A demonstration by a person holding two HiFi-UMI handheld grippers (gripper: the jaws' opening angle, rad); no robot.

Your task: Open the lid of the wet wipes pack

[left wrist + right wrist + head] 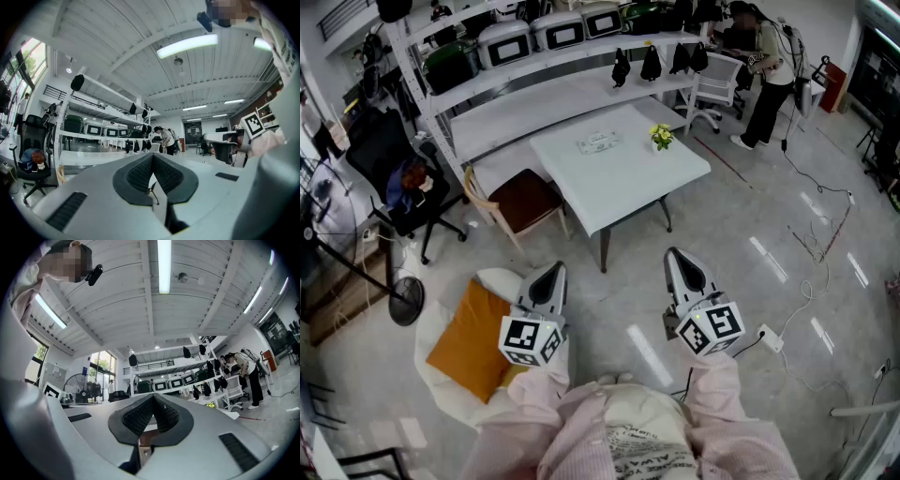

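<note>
- Lying flat on the white table (623,192), one wet wipes pack (600,142) is seen near the far edge of the top; its lid is too small to be judged open or closed.
- One small potted plant (661,137) with yellow flowers is set just to the right of the pack, apart from it.
- Two grippers are held level over the floor, well short of the table and well apart from the pack.
- The left gripper (551,270) is seen with its jaws brought together, and nothing is caught between them.
- The right gripper (677,255) is likewise closed tight on nothing.
- Pink sleeves (712,394) are seen behind both grippers.
- One wooden chair (520,199) with a brown seat is tucked against the table's left side.
- One orange cushion (469,339) is laid on a white seat at the lower left, and one floor fan (406,300) is placed beside it.
- One long white shelving rack (553,70) is stood behind the table, with storage bins lined along its upper shelf.
- One person (769,70) is seen standing at the far right end of the rack.
- The pale glossy floor (750,272) is crossed by loose cables on the right.
</note>
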